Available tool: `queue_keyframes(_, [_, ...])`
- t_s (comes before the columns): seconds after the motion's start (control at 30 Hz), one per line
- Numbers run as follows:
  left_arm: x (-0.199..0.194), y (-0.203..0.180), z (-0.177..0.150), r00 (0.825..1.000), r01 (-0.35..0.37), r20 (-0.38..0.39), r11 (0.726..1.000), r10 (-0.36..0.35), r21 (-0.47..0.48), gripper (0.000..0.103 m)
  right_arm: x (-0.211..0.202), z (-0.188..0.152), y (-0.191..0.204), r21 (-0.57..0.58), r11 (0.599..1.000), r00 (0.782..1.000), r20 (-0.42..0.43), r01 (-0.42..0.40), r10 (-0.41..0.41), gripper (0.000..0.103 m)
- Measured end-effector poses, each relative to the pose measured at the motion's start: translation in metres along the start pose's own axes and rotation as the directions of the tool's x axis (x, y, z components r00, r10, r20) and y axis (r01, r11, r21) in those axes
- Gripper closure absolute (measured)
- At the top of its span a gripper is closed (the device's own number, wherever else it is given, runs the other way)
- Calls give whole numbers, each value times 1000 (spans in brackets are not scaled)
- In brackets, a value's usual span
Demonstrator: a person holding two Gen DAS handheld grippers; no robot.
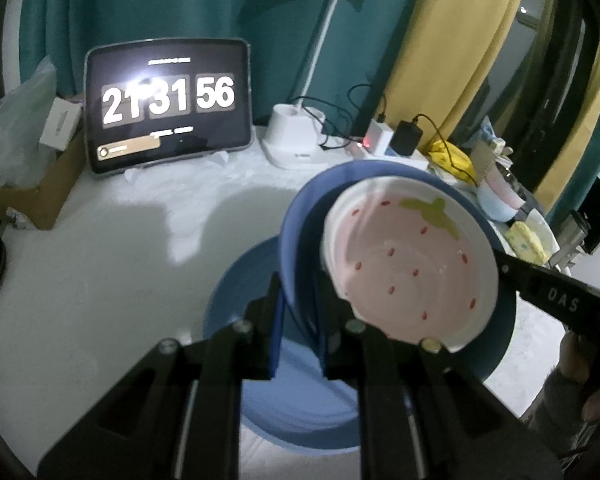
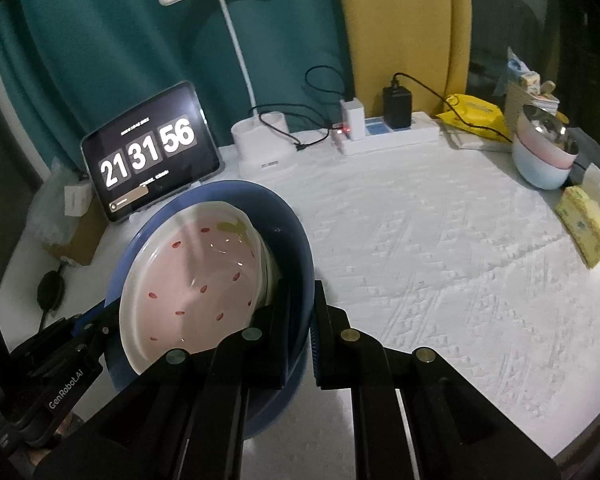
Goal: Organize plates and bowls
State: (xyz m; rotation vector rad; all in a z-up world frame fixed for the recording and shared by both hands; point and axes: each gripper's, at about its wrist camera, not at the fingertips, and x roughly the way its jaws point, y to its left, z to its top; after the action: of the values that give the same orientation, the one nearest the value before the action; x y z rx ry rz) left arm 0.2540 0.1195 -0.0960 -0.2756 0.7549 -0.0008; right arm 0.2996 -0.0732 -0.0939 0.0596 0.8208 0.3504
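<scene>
A blue bowl (image 1: 300,220) is held tilted above the table, with a pink strawberry-pattern plate (image 1: 412,264) lying inside it. My left gripper (image 1: 300,320) is shut on the blue bowl's near rim. My right gripper (image 2: 300,320) is shut on the opposite rim of the same blue bowl (image 2: 288,224), and the strawberry plate (image 2: 196,276) shows inside it. A second blue plate (image 1: 300,400) lies flat on the table right under the bowl. The right gripper's arm (image 1: 556,292) comes in from the right in the left wrist view.
A tablet clock (image 1: 168,104) and a white desk lamp (image 1: 296,136) stand at the back. A power strip with chargers (image 2: 388,132), yellow packets (image 2: 476,116) and stacked bowls (image 2: 544,152) are at the right. A cardboard box (image 1: 40,188) is at the left.
</scene>
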Motion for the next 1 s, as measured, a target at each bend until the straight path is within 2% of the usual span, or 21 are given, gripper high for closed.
queue_keyframes(0.63, [5, 15, -4, 997, -76, -24, 997, 76, -12, 90, 28, -4, 11, 8, 998, 996, -68, -57, 58, 92])
queue_keyframes(1.0, [4, 8, -3, 993, -120, -14, 993, 120, 7, 89, 34, -4, 8, 16, 999, 995, -84, -52, 53, 91])
